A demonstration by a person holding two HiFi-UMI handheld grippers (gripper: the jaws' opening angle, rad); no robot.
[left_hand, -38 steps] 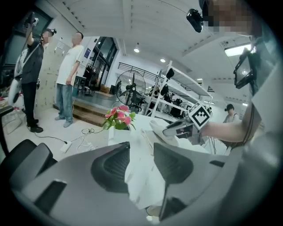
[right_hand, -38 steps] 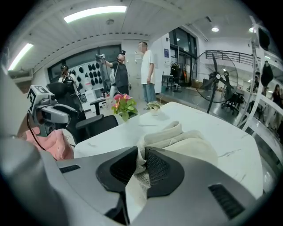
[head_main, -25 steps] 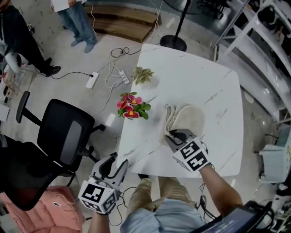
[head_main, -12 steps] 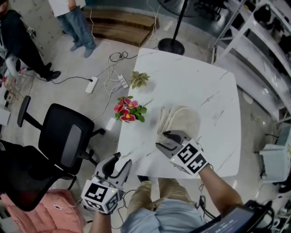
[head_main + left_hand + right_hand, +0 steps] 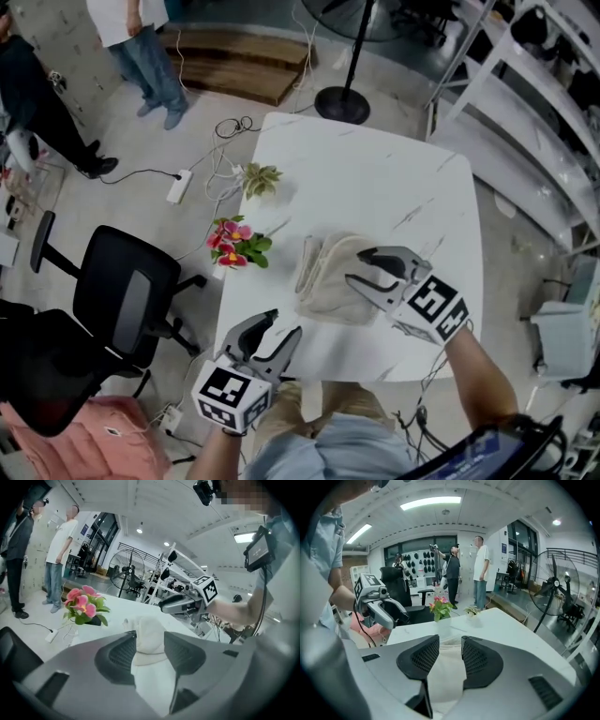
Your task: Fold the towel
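On the table [image 5: 375, 178] — a folded towel [image 5: 328, 279]

Indoor lab or studio workroom. Grey floor [image 5: 131, 202] strewn with cables [image 5: 230, 127] and a power strip [image 5: 177, 186]. Black office chair [image 5: 127, 300], white marble-look bench [image 5: 394, 178], white metal racks [image 5: 525, 84]. Pedestal fan [image 5: 555, 581], wall of hung gear [image 5: 419, 560], ceiling strip lights [image 5: 431, 502].

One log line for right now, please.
towel: folded, on table | left claw: open, empty, at table edge | right claw: open, empty, jaws just closing partly, above towel
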